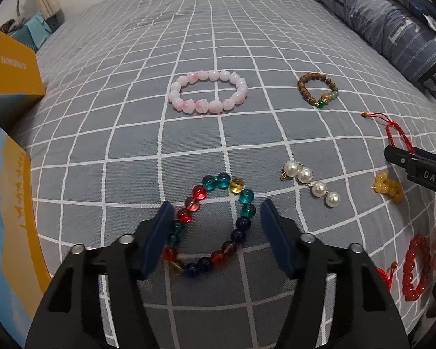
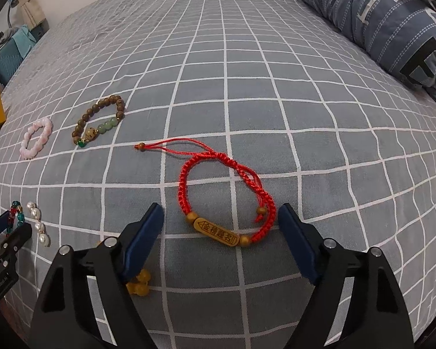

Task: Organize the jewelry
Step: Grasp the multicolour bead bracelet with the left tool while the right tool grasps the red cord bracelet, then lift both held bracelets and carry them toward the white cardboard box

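Now both tools are half-spread, nothing held: left tool (image 1: 215,232) straddles glass beads (image 1: 213,226), right tool (image 2: 221,241) red cord (image 2: 226,197); beads could be squeezed sideways.

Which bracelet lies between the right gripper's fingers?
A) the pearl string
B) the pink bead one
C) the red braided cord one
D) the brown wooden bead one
C: the red cord bracelet with its gold tag lies on the bed between the open fingers of the right gripper, untouched.

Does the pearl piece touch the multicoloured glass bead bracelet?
Apart. The left wrist view shows bare grey bedsheet between the pearl piece and the multicoloured bracelet.
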Demonstrator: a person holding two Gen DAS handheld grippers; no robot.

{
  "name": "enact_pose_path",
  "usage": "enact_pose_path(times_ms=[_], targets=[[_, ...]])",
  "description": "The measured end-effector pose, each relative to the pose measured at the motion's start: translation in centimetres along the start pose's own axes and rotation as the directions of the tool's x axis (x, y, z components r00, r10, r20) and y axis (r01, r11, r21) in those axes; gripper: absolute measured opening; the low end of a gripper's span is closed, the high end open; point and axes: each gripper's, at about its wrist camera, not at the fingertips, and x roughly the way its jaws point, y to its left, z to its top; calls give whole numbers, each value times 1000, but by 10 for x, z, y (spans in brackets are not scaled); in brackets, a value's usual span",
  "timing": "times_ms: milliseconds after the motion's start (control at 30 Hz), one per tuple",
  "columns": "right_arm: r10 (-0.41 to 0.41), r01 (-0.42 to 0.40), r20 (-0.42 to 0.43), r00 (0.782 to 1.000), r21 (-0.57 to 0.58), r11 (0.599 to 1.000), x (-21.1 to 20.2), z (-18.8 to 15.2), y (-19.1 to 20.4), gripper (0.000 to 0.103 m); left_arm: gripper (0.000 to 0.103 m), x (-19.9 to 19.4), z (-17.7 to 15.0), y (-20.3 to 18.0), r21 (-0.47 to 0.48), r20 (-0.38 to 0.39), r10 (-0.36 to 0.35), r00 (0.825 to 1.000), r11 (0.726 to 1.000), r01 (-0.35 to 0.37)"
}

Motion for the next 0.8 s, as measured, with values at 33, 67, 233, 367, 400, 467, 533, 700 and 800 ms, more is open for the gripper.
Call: enact_pose_path(times_ms=[33,67,233,367,400,467,533,700,800], targets=[[3,-3,-2,1000,1,1000,-1,0,0,73,51,-1,-1,-1,5,0,-2,1000,1000,2],[4,-4,-3,1000,1,1000,-1,-1,-1,70,47,-2,-2,-2,13,0,-7,1000,1000,7],[3,-3,-6,1000,3,1000,-2,0,-3,58,31,-6,-3,-5,25,-7,-26,1000,999,27],[5,-5,-5,1000,-1,1000,-3,0,-2,46,19,-9,-6,-9,52,-6,-24,1000,998,25],[5,-5,-4,1000,-4,1000,-3,-1,-2,44,19,-9,-6,-8,50,-5,-26,1000,998,26],[6,-6,-3,1000,-10,1000,-3,-1,-2,30,18,-11,-8,-7,49,-1,-31,1000,998,31],[8,-8,0,1000,-2,1000,-4,-1,-3,19,18,-12,-7,-5,39,3,-41,999,998,41],[4,-4,7,1000,-1,1000,-6,-2,-2,12,18,-13,-6,-5,42,12,-40,999,998,40],[-2,2,13,1000,-6,1000,-6,-2,-1,12,18,-15,-7,-5,42,16,-40,999,998,39]])
